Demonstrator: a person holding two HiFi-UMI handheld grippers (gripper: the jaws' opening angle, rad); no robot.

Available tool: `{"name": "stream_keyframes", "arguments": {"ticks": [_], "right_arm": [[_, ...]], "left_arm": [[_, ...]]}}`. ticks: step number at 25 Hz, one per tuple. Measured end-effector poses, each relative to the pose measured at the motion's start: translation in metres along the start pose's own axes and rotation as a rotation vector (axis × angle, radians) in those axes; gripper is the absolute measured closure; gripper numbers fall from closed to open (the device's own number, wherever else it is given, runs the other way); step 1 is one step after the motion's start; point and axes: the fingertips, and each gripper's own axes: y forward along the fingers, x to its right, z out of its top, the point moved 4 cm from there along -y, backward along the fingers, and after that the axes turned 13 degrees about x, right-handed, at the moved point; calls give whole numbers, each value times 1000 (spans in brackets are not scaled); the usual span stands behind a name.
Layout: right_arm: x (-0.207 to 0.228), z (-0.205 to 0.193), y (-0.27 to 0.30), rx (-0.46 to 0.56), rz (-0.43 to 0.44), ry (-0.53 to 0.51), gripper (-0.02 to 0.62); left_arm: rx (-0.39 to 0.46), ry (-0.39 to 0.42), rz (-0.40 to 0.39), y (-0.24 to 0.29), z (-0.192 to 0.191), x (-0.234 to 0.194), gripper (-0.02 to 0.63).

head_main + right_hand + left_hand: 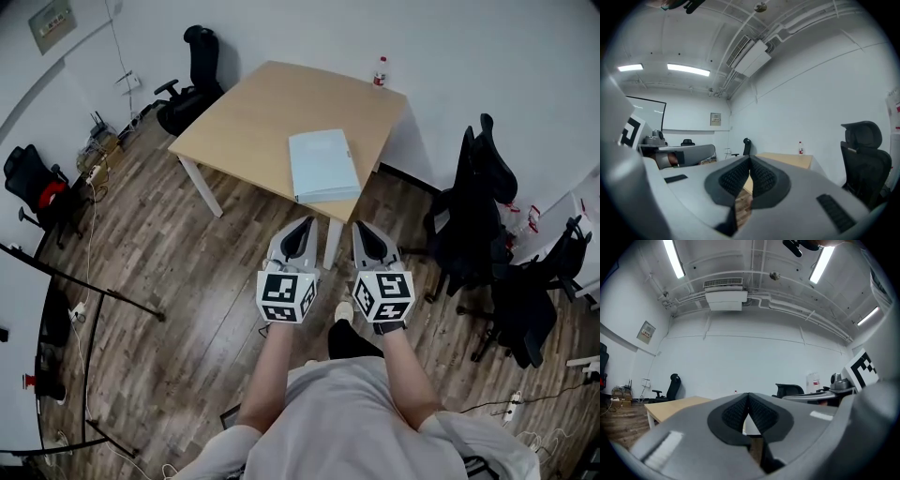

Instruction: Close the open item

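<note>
A pale blue, flat rectangular item [323,164] lies on the wooden table [253,117], near its front edge; its top looks flat and I cannot tell whether it is open. Both grippers are held side by side in front of the person, short of the table and above the wood floor. The left gripper [302,225] has its jaws together and holds nothing, and its own view shows the tips [748,397] meeting. The right gripper [361,228] is shut too and empty, with its tips [750,159] pressed together. The item is hidden in both gripper views.
A small bottle [380,71] with a red label stands on the table's far corner, also in the right gripper view as bottle [800,148]. Black office chairs [478,206] crowd the right side; another chair [192,80] stands at the back left. A black stand [84,291] and cables lie left.
</note>
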Motion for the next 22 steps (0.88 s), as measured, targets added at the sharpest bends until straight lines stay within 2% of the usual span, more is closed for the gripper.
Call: {"name": "stream_keyframes", "arguments": {"ticks": [13,19,22], "right_arm": [[95,0,121,43,62,62,583],[125,-11,136,33,73,148,583],[137,-26,138,4,71,175,583]], "left_arm": [[-5,49,59,143,-23,-39,597],[-37,65,78,175,-37,-41,597],[-78,57,99,179,-57,-44,597]]}}
